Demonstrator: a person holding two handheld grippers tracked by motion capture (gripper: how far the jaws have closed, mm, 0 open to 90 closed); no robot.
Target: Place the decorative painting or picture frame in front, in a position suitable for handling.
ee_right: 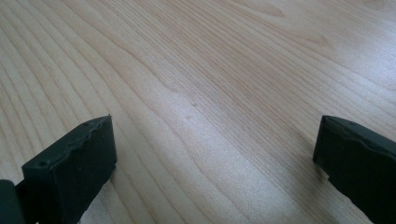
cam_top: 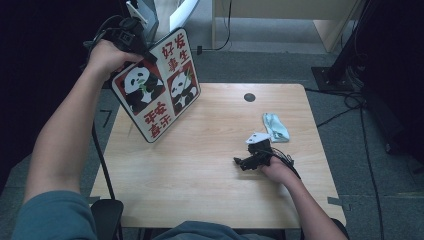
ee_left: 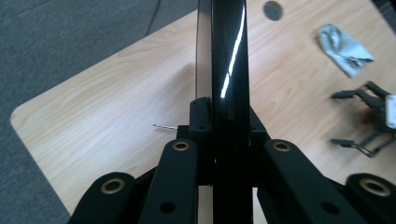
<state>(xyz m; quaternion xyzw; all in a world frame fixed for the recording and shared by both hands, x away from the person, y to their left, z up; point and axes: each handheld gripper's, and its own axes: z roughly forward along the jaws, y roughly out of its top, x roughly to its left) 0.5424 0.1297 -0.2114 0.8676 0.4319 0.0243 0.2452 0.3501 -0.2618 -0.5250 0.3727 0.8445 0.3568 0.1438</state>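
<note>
At the far left corner of the counter [cam_top: 210, 170], the left gripper [cam_top: 134, 44] has its jaws clamped on the top edge of a flat panda board [cam_top: 157, 85]. The board hangs tilted above that corner, clear of the wood, its printed face turned toward the person. In the left gripper view the board [ee_left: 229, 70] runs edge-on between the two pads, which press it from both sides; gripping at the rim probably lets the panel hang freely and be carried without the picture being covered. Right of centre, the right gripper [cam_top: 252, 159] rests low on the counter, jaws spread wide with bare wood between them, apparently waiting. Just beyond it, near the right edge, lies a crumpled pale cloth [cam_top: 276, 127], untouched.
</note>
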